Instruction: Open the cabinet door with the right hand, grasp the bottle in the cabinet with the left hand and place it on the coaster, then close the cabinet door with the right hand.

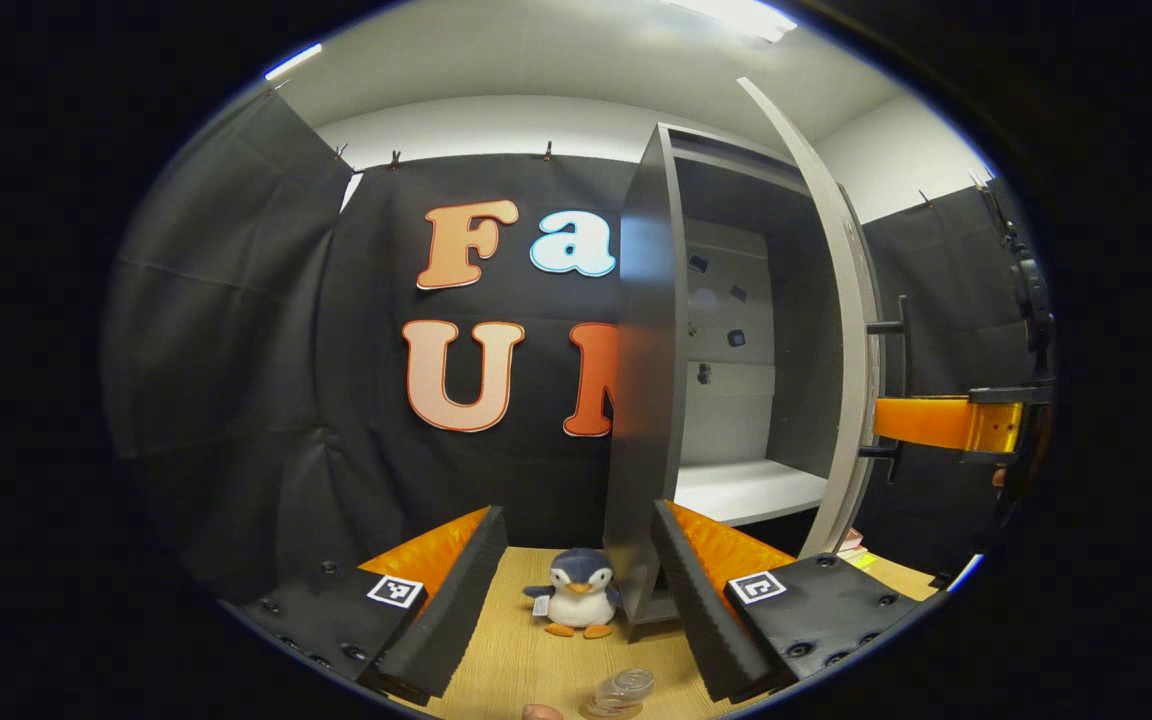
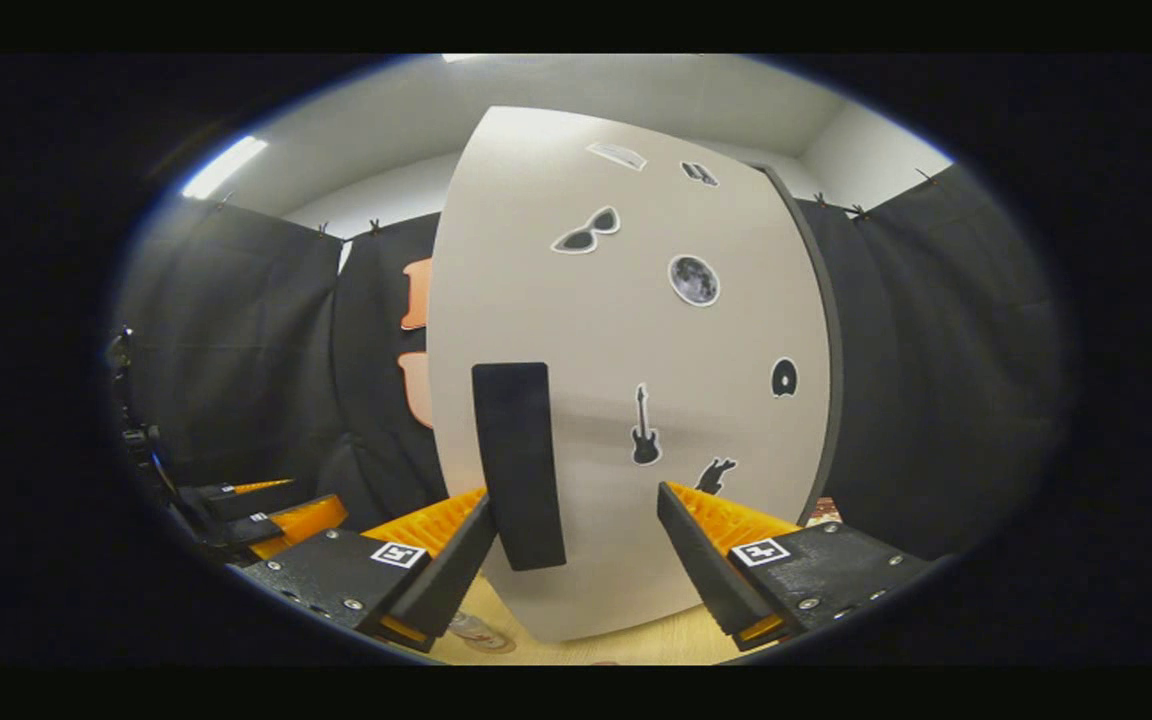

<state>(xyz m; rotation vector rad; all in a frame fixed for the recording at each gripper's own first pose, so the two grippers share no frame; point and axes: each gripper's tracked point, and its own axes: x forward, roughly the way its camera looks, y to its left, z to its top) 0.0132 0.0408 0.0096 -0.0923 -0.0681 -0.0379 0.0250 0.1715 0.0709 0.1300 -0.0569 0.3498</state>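
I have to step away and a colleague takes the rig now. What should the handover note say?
Left gripper: open, holding nothing, above the table.
Right gripper: open, at the cabinet door, its handle between the fingers, not clamped.
The bottle stands on the coaster near a toy penguin.
Done: door opened, bottle placed.
Left: close the door.

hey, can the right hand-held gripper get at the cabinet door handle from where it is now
Probably yes. The right hand-held gripper is open and faces the cabinet door. The handle stands just ahead, nearer its left finger, with nothing between them. A small sideways shift should centre it.
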